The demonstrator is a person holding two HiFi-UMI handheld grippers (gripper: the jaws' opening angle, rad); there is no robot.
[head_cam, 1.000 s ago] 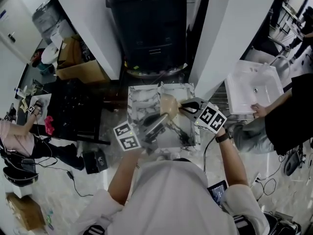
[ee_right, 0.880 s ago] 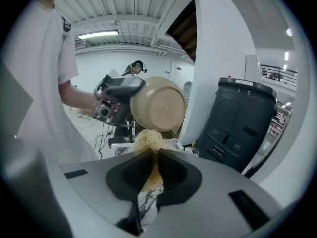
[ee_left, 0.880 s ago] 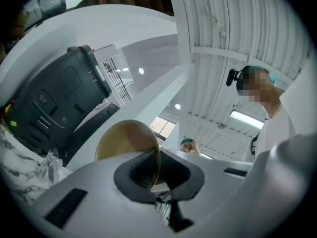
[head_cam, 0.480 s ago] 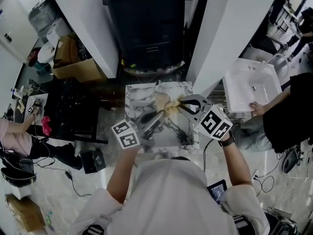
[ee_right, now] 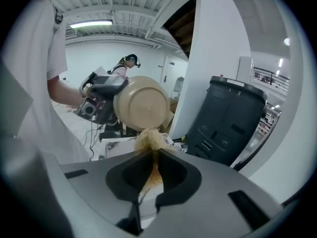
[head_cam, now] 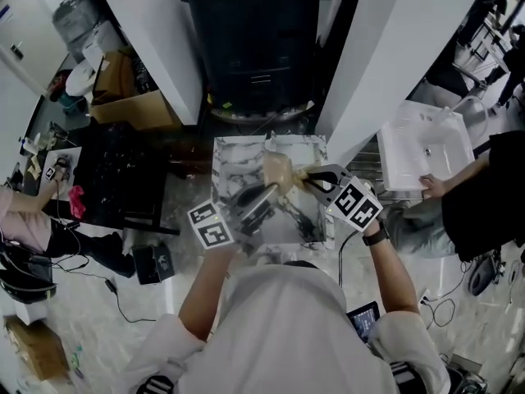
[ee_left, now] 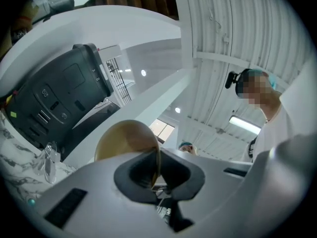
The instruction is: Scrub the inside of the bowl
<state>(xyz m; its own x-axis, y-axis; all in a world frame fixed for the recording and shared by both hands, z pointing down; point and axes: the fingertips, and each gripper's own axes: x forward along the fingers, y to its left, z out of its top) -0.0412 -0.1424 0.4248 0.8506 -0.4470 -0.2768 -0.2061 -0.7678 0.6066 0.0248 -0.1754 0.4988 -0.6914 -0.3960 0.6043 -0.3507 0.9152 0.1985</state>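
A tan bowl (head_cam: 276,171) is held tilted on its side above the marble-patterned table (head_cam: 234,156). My left gripper (head_cam: 256,200) is shut on its rim; in the left gripper view the rim (ee_left: 130,139) runs down between the jaws of the left gripper (ee_left: 156,171). My right gripper (head_cam: 307,177) is shut on a tan fibrous scrubber (ee_right: 148,139), which meets the bowl's edge. The right gripper view shows the bowl's underside (ee_right: 141,103) just beyond the right gripper (ee_right: 154,166), with the left gripper (ee_right: 101,99) behind it. The bowl's inside is hidden.
A black bin (head_cam: 255,35) stands behind the table between two white pillars. Dark utensils (head_cam: 300,217) lie on the table's right part. To the right, another person's hand holds a white basin (head_cam: 422,148). A cardboard box (head_cam: 134,112) and cables lie on the floor at left.
The bowl and the scrubber have shifted slightly up and to the left together. Both grips are unchanged.
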